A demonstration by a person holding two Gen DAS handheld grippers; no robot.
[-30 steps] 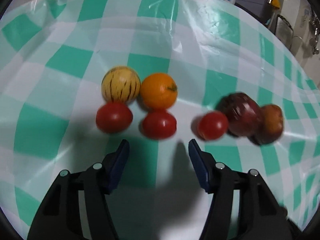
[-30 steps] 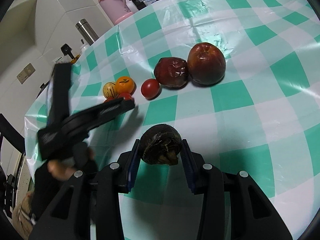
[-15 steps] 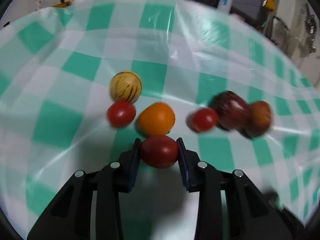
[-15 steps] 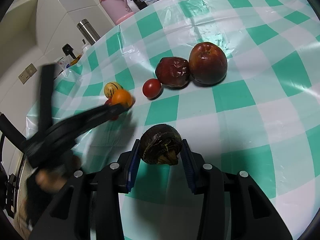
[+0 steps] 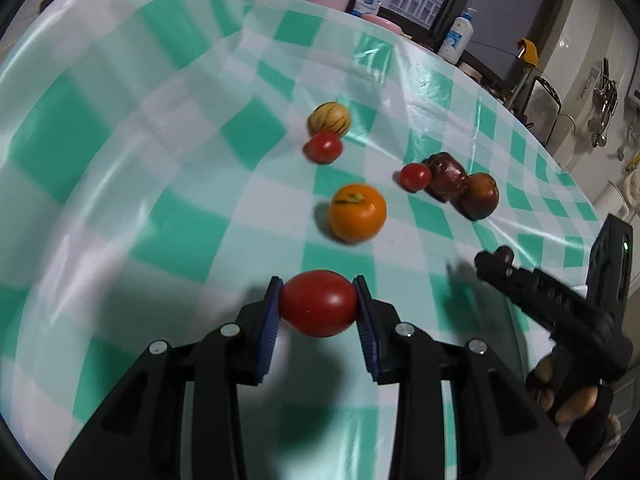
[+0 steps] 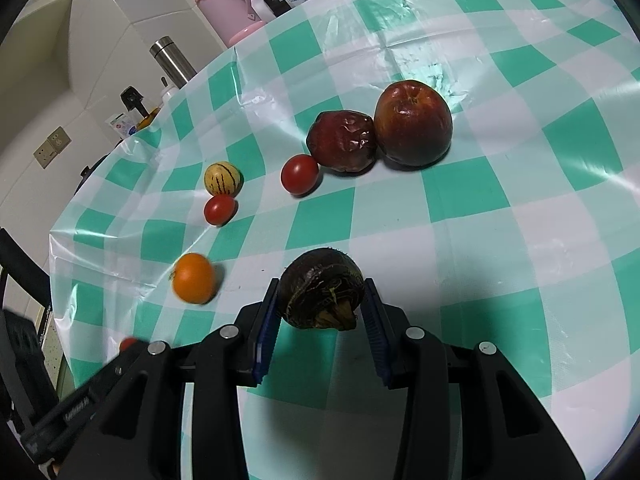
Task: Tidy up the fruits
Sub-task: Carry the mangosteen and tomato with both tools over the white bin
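My left gripper is shut on a red tomato and holds it above the cloth. My right gripper is shut on a dark brown round fruit. On the green-checked cloth lie an orange, a striped yellow fruit, a small tomato, another small tomato, a wrinkled dark red fruit and a red apple. In the right wrist view the orange sits at the left, the apple far right.
A pink kettle and a steel flask stand beyond the table's far left edge. A white pump bottle stands at the far edge. The table's left edge drops off near the orange.
My left gripper shut on a tomato and drew it back and up, away from the group. The orange rolled apart from the striped fruit. My right gripper still holds the dark fruit.
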